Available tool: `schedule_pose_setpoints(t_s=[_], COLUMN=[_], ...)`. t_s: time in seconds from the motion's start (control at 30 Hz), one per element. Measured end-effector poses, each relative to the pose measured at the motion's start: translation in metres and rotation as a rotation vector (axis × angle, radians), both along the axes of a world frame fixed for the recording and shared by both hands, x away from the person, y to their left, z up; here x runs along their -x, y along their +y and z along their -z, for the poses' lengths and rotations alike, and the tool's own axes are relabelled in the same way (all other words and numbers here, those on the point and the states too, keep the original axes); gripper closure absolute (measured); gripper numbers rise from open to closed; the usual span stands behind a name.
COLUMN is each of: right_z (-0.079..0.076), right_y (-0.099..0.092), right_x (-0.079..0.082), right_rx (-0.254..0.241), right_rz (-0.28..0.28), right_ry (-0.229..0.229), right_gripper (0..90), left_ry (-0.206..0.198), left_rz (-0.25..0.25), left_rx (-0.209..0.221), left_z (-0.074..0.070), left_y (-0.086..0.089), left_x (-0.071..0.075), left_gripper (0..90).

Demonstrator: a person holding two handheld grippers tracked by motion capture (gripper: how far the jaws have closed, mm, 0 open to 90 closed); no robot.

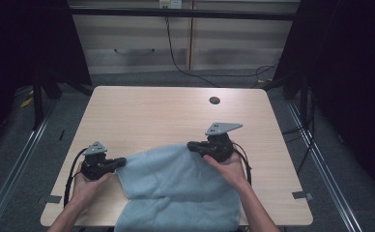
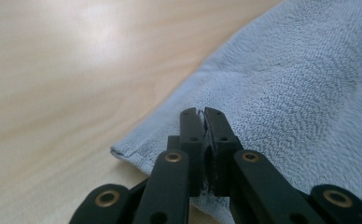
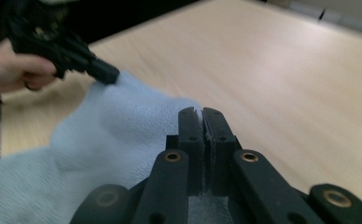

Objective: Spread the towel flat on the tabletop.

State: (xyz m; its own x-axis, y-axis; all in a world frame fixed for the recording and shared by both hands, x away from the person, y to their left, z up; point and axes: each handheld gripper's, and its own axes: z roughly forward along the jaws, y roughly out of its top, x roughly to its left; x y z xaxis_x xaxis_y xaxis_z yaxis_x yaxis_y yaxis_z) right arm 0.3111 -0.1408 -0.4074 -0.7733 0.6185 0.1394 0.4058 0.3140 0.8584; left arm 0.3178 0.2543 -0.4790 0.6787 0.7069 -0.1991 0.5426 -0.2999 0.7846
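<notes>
From the high view, a pale blue towel (image 1: pixel 176 186) of soft, looped terry lies at the near edge of the table (image 1: pixel 151 111), its lower part hanging over that edge. The table top is light wood-grain laminate with rounded corners and a small dark round hole (image 1: pixel 214 100) near its far edge. The left gripper (image 1: pixel 120 162), matte black with a grey three-cornered plate on top, sits toward the near left corner, its tip at the towel's left edge. The right gripper (image 1: pixel 193 145), of the same build, meets the towel's upper right corner, which is lifted into a soft peak. A bare hand holds each tool, and a black cable trails from each. No writing can be read.

In the left gripper view, the two black jaws, jointed with brass-coloured rivets, are pressed together on the towel (image 2: pixel 286 84), a thin sliver of cloth pinched between the pads. The weave shows fine, nubbly loops; a folded hem runs along the edge beside the jaws. Smooth blond wood lies to the left.

In the right gripper view, the jaws are likewise clamped on the towel (image 3: pixel 114 126), fuzzy fibres showing in the slit between them. Farther off, the left gripper (image 3: pixel 109 74) bites the cloth's far edge.
</notes>
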Motion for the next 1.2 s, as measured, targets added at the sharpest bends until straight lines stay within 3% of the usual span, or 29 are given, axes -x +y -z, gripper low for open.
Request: schedule_pose_setpoints(t_s=[0.07,0.13,0.2,0.27,0.33,0.43,0.53,0.63,0.73,0.83,0.93,1.03,1.1,1.17,1.2], right_z=[-0.015,-0.027,-0.029,-0.02,0.0,0.04,0.067,0.08,0.083,0.071,0.046,0.028,0.029,0.037,0.044], right_y=[-0.001,0.0,0.002,0.006,0.009,0.01,0.008,0.009,0.011,0.012,0.007,-0.006,-0.02,-0.027,-0.029], right_x=[0.008,0.023,0.039,0.06,0.081,0.109,0.125,0.132,0.131,0.125,0.113,0.088,0.063,0.047,0.039], right_rx=[-0.027,-0.061,-0.065,-0.057,-0.047,-0.001,0.034,0.047,0.065,0.061,0.014,0.004,-0.031,-0.001,0.007], right_rz=[-0.015,-0.041,-0.072,-0.122,-0.163,-0.201,-0.195,-0.197,-0.219,-0.231,-0.194,-0.116,-0.055,-0.02,-0.01], right_ry=[-0.039,-0.078,-0.088,-0.067,-0.016,0.087,0.145,0.185,0.197,0.176,0.11,0.059,0.092,0.101,0.136], right_gripper=[86.9,86.7,86.5,86.5,86.5,86.4,85.9,85.7,81.5,72.4,67.8,69.1,69.0,68.9,67.2], left_ry=[-0.01,-0.023,-0.028,-0.03,-0.024,-0.001,0.014,0.026,0.054,0.074,0.08,0.077,0.079,0.087,0.088], left_rz=[0.006,0.009,0.024,0.046,0.06,0.078,0.083,0.1,0.105,0.107,0.104,0.107,0.111,0.111,0.107], left_rx=[0.04,0.053,0.074,0.05,0.036,0.001,-0.015,-0.048,-0.074,-0.097,-0.099,-0.097,-0.09,-0.076,-0.069], left_z=[-0.007,-0.01,-0.013,-0.015,-0.014,-0.007,-0.003,0.0,0.009,0.016,0.019,0.019,0.019,0.02,0.02], left_y=[0.002,0.003,0.004,0.006,0.008,0.009,0.009,0.007,0.006,0.004,0.002,0.002,0.003,0.004,0.004], left_x=[0.003,0.008,0.016,0.024,0.032,0.04,0.043,0.045,0.045,0.042,0.039,0.039,0.039,0.038,0.037], left_gripper=[87.1,87.1,87.2,87.1,87.1,87.1,87.0,86.9,86.7,86.4,86.1,85.9,85.6,85.5,85.4])
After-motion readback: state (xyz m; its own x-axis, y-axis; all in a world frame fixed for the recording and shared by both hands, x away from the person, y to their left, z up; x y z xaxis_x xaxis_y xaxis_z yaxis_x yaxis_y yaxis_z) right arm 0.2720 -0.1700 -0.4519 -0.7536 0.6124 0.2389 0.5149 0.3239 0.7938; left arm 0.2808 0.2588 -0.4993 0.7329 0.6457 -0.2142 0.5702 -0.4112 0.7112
